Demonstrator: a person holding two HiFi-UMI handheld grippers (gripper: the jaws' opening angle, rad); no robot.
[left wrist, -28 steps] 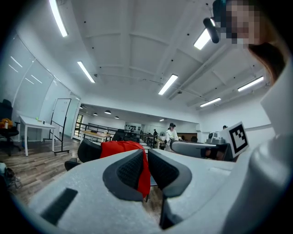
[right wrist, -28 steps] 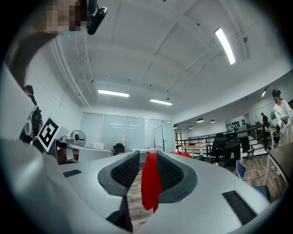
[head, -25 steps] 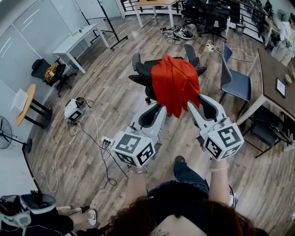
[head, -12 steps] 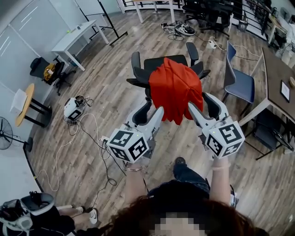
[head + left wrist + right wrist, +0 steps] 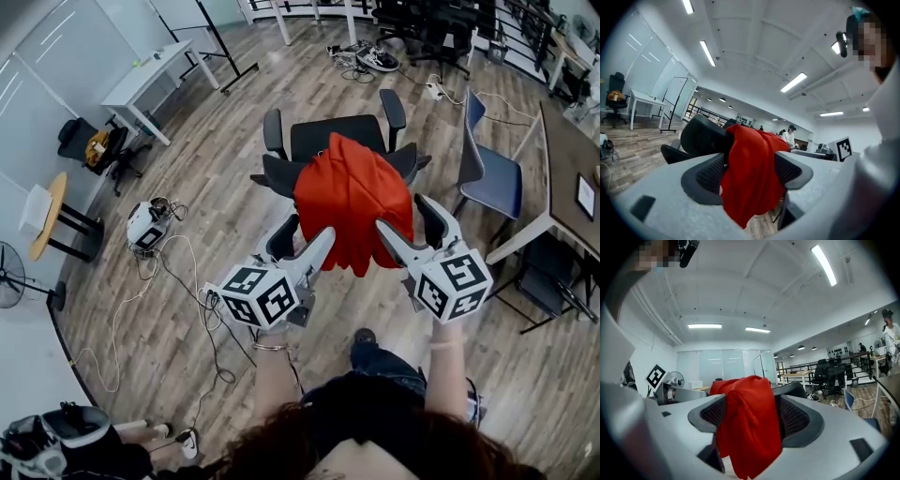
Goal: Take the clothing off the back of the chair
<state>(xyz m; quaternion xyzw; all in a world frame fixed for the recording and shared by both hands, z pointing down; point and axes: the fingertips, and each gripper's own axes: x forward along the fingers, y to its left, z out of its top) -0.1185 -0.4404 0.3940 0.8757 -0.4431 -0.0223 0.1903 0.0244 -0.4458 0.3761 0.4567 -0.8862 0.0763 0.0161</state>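
With the red garment (image 5: 354, 192) draped over the back of the black office chair (image 5: 333, 139), both the left gripper (image 5: 311, 227) and right gripper (image 5: 401, 216) have just been opening, jaws wide astride its hanging folds, so each should bite deep into thick cloth before lifting it clear of that backrest.

One red garment (image 5: 352, 202). Chairs plainly seen, three: one black office chair (image 5: 328, 136) under the garment, one blue chair (image 5: 487, 173) to its right, and one black chair (image 5: 92, 148) by the left wall. More dark chairs along the top edge, too crowded to count. Tables plainly seen, three: one white table (image 5: 150, 80), one round wooden table (image 5: 52, 211), and one dark table (image 5: 562, 155) at the right edge. One floor fan (image 5: 7, 272). One white device (image 5: 147, 225) on the floor among cables.
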